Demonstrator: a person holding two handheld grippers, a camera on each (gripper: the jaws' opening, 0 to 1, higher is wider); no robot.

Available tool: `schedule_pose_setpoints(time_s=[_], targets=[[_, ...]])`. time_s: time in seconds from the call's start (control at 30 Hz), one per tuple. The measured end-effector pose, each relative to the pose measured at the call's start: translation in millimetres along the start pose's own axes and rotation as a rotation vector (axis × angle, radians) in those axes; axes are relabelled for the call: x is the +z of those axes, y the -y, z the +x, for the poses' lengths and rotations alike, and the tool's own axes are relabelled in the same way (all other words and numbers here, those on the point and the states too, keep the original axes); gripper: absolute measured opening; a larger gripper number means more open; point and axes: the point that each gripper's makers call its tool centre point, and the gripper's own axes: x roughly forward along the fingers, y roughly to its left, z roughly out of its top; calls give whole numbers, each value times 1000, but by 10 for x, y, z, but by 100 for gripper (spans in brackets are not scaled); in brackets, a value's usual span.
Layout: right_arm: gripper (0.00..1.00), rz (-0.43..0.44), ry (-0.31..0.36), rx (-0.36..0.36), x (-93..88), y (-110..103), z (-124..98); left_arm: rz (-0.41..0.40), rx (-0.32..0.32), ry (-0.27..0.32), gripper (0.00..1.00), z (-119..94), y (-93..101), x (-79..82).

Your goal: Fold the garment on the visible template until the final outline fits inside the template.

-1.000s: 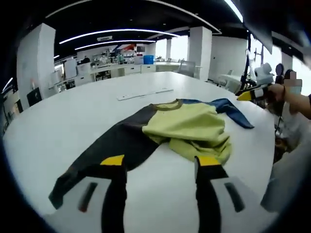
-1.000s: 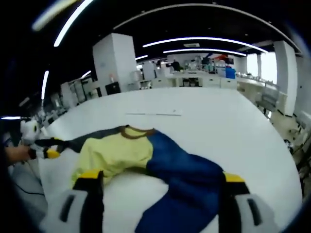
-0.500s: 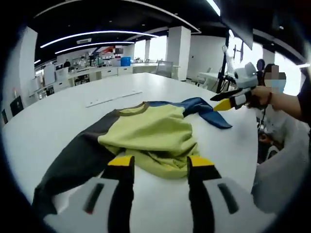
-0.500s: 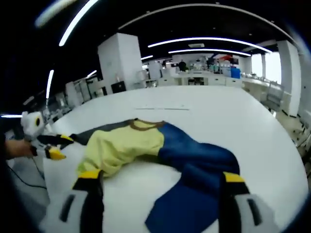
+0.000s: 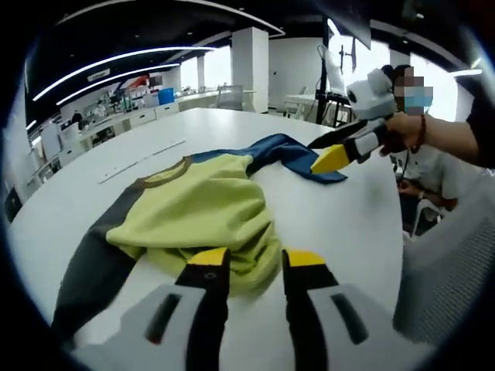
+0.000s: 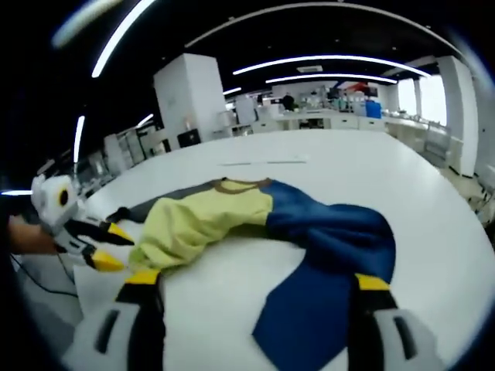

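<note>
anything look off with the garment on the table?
The garment lies crumpled, not flat: its yellow body is bunched in folds on the white table, and the blue sleeve and dark sleeve trail out sideways.

Your left gripper's (image 5: 247, 263) yellow-tipped jaws cover the near hem of the yellow-green, blue and dark grey garment (image 5: 197, 212), so you cannot tell whether they touch the cloth. In the right gripper view the blue sleeve (image 6: 325, 255) runs out of sight between that gripper's (image 6: 251, 282) jaws. The long pale strip (image 6: 263, 161) on the white table (image 6: 402, 185) is too small to identify.
</note>
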Motion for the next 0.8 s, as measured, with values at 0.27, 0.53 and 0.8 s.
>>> schedule_pose_setpoints(time_s=[0.27,0.53,0.8], targets=[[100,-12,10,-4,-39,-42,-25,48,4,-58,20,174,46,-113],[100,2,13,-3,-52,-69,-24,87,28,-79,15,253,50,-150],[100,14,14,-18,-73,-63,-45,147,57,-84,8,268,3,-155]])
